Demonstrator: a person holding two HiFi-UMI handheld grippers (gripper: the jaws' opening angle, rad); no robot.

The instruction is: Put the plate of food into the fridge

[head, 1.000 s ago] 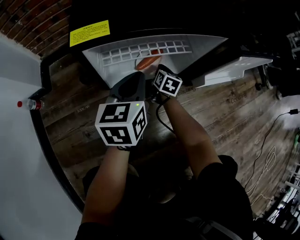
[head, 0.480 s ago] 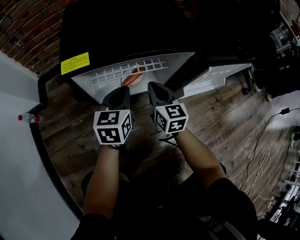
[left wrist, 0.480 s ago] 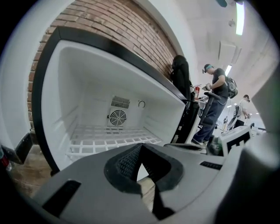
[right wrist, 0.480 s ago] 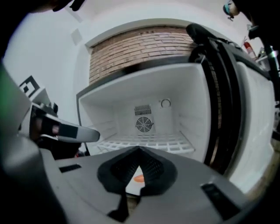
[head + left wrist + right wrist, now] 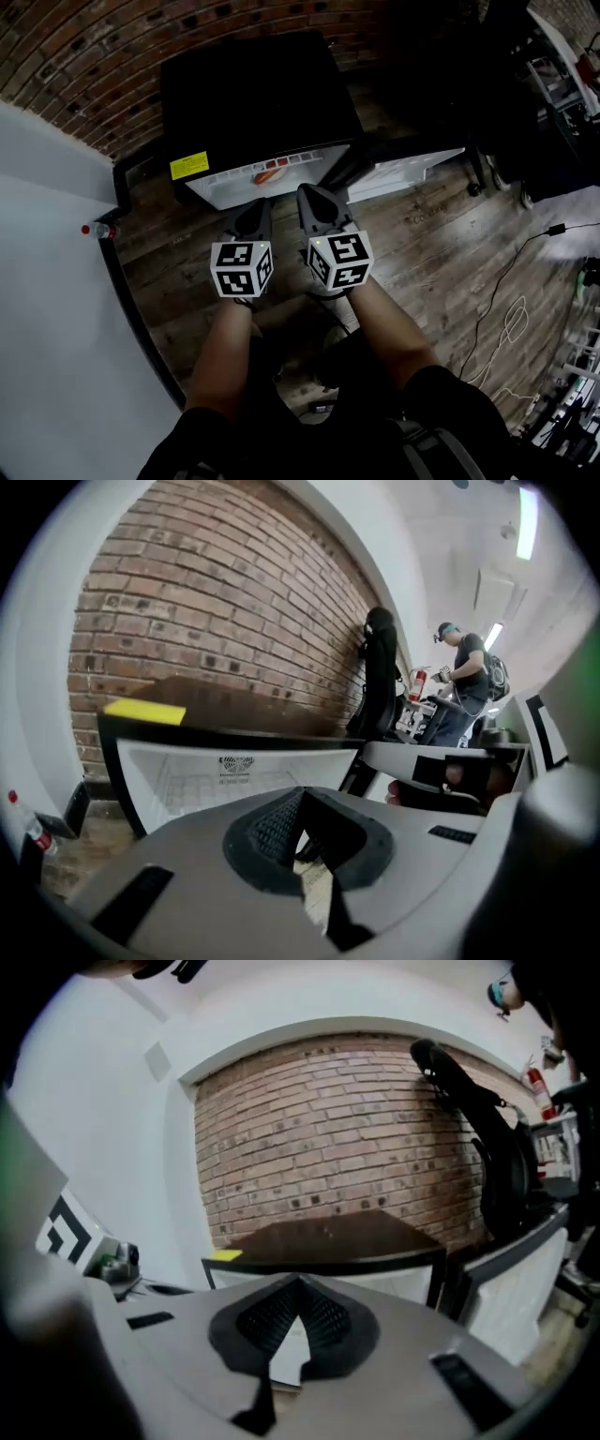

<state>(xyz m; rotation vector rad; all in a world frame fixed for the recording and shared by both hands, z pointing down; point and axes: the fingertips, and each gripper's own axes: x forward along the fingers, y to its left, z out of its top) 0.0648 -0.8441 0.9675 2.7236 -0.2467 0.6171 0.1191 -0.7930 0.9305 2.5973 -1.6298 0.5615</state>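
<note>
Plate of food [image 5: 269, 174] sits on fridge [image 5: 253, 94] shelf near front edge. Right gripper [image 5: 312, 199], at plate a second ago, now pulled back, clenched, empty. Left gripper [image 5: 257, 210] also clenched, empty. Placement looks done; fridge door [image 5: 412, 171] still open.

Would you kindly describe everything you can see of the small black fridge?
The fridge is a low, boxy unit with a dark, matte top and a white, plastic-looking interior. It stands upright on the wooden floor, close to the brick wall. Its door is swung wide open to the right, showing a white inner lining. A yellow sticker sits at the front left corner. Inside, orange-red food lies by a white grid shelf.
</note>
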